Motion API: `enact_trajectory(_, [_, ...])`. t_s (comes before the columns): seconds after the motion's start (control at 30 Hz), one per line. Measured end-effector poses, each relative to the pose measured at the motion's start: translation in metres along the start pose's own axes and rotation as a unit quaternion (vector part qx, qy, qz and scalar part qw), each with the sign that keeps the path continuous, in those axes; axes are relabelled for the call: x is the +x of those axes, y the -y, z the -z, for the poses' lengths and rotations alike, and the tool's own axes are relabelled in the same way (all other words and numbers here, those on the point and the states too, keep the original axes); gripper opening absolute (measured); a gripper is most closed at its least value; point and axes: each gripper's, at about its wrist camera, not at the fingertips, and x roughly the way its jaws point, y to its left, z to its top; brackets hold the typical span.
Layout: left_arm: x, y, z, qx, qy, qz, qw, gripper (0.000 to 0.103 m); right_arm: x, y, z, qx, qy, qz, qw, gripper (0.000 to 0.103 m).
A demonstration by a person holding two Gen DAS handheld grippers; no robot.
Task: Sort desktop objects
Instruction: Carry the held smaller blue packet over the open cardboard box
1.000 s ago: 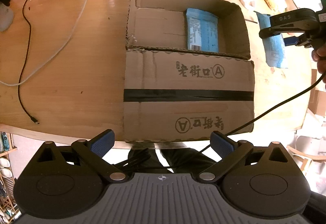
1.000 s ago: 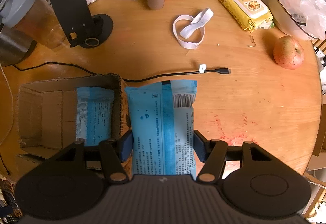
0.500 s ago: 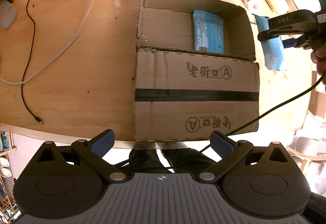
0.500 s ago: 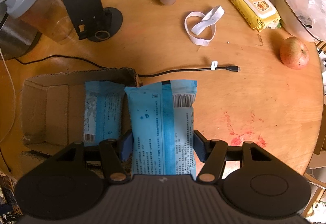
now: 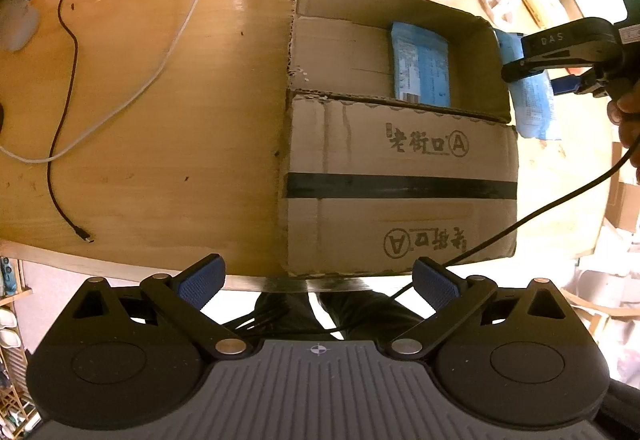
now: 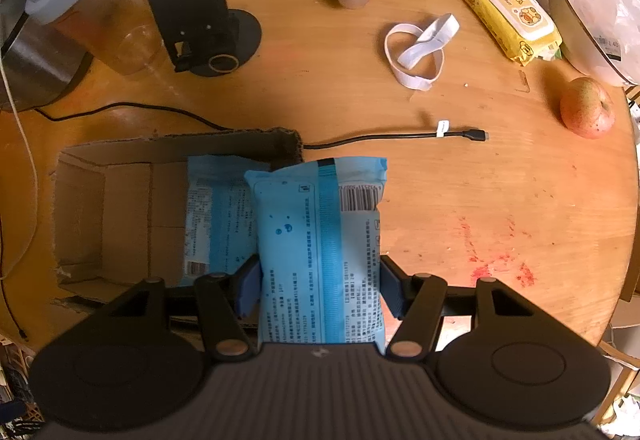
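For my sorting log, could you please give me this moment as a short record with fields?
right gripper: shut on a blue packet, held above the right edge of the cardboard box
left gripper: open, empty, near the table edge in front of the box
box contents: one matching blue pack lying flat
loose on table: apple, yellow wipes pack, white band, black cable

Blue packet (image 6: 320, 252) clamped lengthwise in my right claw (image 6: 318, 288); second blue packet (image 6: 218, 216) flat in cardboard box (image 6: 100, 200), left of claw.
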Motion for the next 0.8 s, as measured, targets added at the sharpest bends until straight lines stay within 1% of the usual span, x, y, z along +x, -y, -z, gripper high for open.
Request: enact_trajectory(0.8, [-0.007, -0.026, 0.004, 0.002, 0.009, 0.003, 1.0000, 0.103, -0.002, -0.041, 0.005, -0.002, 0.006, -0.007, 1.000, 0.059])
